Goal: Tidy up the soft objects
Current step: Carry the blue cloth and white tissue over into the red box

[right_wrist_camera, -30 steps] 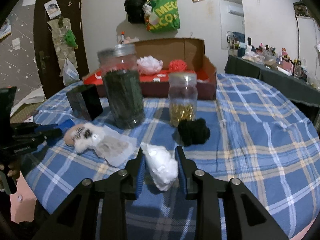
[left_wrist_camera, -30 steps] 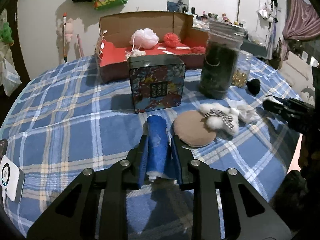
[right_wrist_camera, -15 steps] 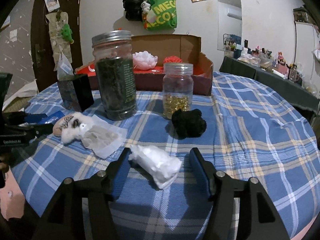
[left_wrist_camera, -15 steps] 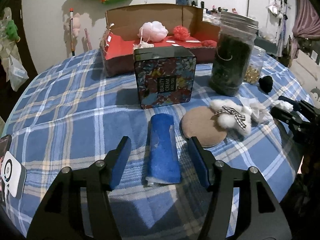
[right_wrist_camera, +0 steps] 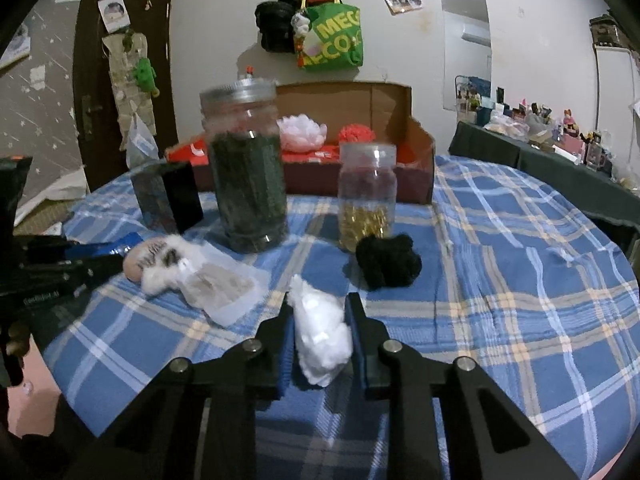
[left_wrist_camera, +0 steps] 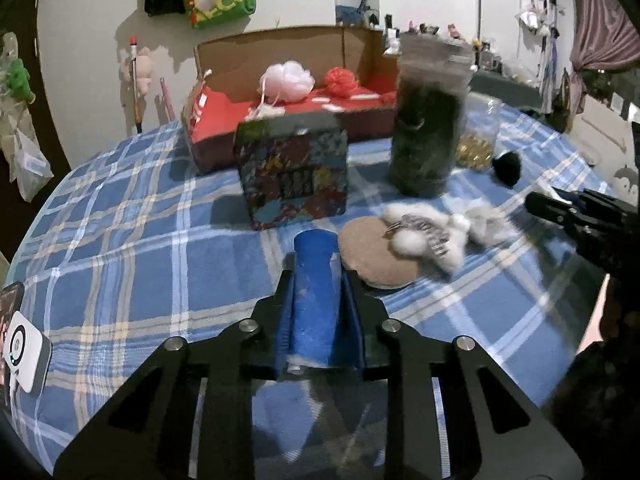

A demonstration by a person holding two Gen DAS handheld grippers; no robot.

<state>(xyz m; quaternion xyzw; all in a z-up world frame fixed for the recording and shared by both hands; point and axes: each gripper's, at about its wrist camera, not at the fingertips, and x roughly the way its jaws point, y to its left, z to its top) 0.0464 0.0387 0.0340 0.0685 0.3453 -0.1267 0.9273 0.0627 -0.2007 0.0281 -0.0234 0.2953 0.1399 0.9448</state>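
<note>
Presently, grip: both tongs have just been closing, each now clamped on a soft item.
Left gripper [left_wrist_camera: 319, 280]: blue roll [left_wrist_camera: 314, 300] is pinched lengthwise, above the cloth [left_wrist_camera: 120, 260].
Right gripper [right_wrist_camera: 320, 312]: white wad [right_wrist_camera: 320, 336] is squeezed between the pads.
Destination: box [left_wrist_camera: 276, 56] at the far edge is judged the collecting place; two puffs [left_wrist_camera: 286, 76] already lie inside.
Remaining: black tuft [right_wrist_camera: 388, 256] is left near the jars.

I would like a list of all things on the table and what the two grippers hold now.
box: 1, brown, red inside, far side
puffs: 2, pink and red, in box
tin: 1, patterned, before box
jars: 2, dark and gold fill, centre
black puff: 1, by small jar
tan pad: 1, under white fluff
left hand-held gripper: shut on blue roll
right hand-held gripper: shut on white wad
</note>
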